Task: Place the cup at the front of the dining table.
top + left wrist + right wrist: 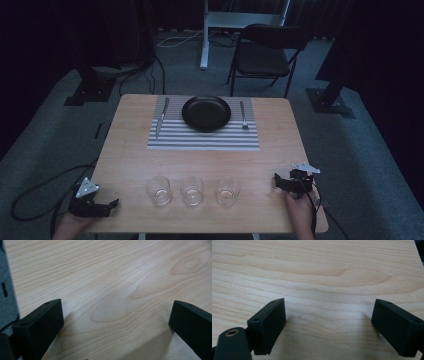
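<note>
Looking down from the high view, I have the left gripper (112, 204) at the near left corner of the table (125, 150) and the right gripper (276, 180) at the near right — both resting low over bare wood, well apart from each other. In the left gripper view my fingers (42, 325) stand wide apart with nothing but wood grain between them; the right gripper view shows the same, its fingers (268, 322) spread and gripping nothing.

Between the two grippers, along the near edge, I see three clear glasses in a row: the left glass (158, 190), the middle glass (192, 190) and the right glass (228, 191). All three stand upright, apart from one another, and look empty as far as I can tell in this dim light. The right glass is nearer to my right gripper than the left glass is to my left one.

Farther off, a striped placemat (200, 140) lies at the far middle of the table. On it sits a black plate (206, 113) — nothing in it — with a knife (161, 118) on its left and a fork (243, 115) on its right, both lying on the mat beside the plate without touching it.
</note>
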Demonstrator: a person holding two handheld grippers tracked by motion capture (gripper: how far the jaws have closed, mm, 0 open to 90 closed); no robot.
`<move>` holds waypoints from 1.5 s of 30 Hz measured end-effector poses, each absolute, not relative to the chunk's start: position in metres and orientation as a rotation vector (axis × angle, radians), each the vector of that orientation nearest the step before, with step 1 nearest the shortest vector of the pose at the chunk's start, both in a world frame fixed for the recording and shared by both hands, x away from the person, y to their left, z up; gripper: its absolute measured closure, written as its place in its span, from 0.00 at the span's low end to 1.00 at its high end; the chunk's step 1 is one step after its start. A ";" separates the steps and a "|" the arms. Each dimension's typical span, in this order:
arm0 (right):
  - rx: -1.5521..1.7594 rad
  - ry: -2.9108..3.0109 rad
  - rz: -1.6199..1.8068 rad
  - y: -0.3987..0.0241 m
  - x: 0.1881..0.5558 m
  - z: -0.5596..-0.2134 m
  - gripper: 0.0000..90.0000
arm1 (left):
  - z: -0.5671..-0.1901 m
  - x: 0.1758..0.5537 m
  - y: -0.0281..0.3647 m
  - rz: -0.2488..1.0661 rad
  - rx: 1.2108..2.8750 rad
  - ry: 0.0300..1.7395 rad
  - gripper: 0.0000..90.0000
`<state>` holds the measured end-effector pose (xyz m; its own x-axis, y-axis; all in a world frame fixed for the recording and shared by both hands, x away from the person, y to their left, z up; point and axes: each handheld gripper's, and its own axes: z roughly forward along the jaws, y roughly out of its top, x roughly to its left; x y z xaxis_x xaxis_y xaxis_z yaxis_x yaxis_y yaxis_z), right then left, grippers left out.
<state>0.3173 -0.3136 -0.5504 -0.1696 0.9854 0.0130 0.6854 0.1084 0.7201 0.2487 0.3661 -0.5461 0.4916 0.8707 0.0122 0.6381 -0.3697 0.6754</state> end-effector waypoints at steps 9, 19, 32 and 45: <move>1.622 1.914 0.826 -0.314 0.317 -0.550 0.13 | -0.545 0.247 0.367 0.477 2.153 1.215 0.00; 1.622 1.913 0.826 -0.314 0.317 -0.550 0.13 | -0.544 0.246 0.366 0.455 2.167 1.184 0.00; 1.622 1.914 0.826 -0.314 0.317 -0.550 0.13 | -0.544 0.242 0.354 0.436 2.200 1.109 0.01; 1.622 1.914 0.826 -0.314 0.317 -0.550 0.13 | -0.539 0.243 0.324 0.364 2.212 0.980 0.01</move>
<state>0.3172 -0.3136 -0.5504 -0.1697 0.9854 0.0129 0.6853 0.1086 0.7202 0.2426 0.3238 -0.5388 0.6774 0.7354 -0.0189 0.5451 -0.4845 0.6842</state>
